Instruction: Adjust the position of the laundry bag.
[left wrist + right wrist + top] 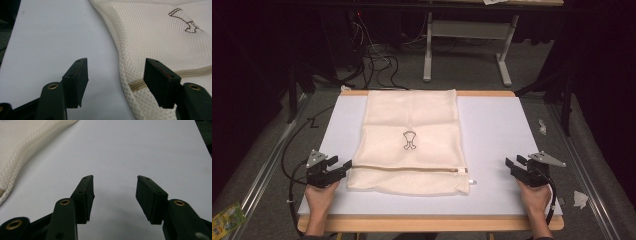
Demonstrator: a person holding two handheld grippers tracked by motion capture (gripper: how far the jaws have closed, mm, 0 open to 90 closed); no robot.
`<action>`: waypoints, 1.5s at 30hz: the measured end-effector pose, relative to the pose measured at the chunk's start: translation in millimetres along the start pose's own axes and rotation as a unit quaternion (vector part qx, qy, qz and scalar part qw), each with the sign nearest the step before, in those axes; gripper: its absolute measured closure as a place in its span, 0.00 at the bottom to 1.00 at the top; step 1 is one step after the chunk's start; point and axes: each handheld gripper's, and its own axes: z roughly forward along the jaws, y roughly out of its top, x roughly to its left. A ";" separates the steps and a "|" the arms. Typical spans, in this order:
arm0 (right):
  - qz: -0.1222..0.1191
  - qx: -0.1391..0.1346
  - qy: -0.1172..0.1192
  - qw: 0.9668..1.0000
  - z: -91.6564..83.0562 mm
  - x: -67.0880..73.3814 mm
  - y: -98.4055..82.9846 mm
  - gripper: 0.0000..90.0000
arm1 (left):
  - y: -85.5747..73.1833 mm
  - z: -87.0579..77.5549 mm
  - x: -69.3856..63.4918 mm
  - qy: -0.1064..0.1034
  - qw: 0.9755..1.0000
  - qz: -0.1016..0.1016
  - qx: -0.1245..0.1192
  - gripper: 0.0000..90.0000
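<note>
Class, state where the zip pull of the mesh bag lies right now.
In the high view, the zip pull sticks out at the near right corner of the mesh bag, on the white board, left of the right claw.

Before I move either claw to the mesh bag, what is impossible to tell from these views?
- Mesh bag contents: high view, the cream mesh is opaque.
- Zipper pull: high view, too small to read.
- Zipper: left gripper view, partly behind the left claw.
- Bag's far side: right gripper view, cut off at the left edge.
</note>
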 end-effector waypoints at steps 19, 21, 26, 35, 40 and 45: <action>-0.019 0.021 0.046 0.999 5.4 28.2 12.9 0.63 | 18.3 4.2 -16.3 -0.002 1.000 0.016 0.022 0.44; -0.022 0.021 0.052 0.998 7.2 31.7 15.7 0.63 | 19.2 5.3 -16.6 -0.001 1.000 0.012 0.023 0.44; -0.024 0.030 0.062 0.997 14.0 42.6 21.4 0.63 | 20.0 8.4 -18.5 0.001 0.999 0.013 0.032 0.44; -0.034 0.042 0.086 0.995 27.1 66.0 34.5 0.61 | 26.0 14.2 -26.2 0.002 0.999 0.032 0.042 0.44; -0.043 0.051 0.097 0.993 34.3 77.1 41.0 0.61 | 27.9 18.8 -29.1 0.004 0.998 0.036 0.049 0.45; -0.044 0.063 0.102 0.992 42.6 86.5 47.2 0.60 | 31.2 26.0 -32.1 0.006 0.998 0.035 0.059 0.47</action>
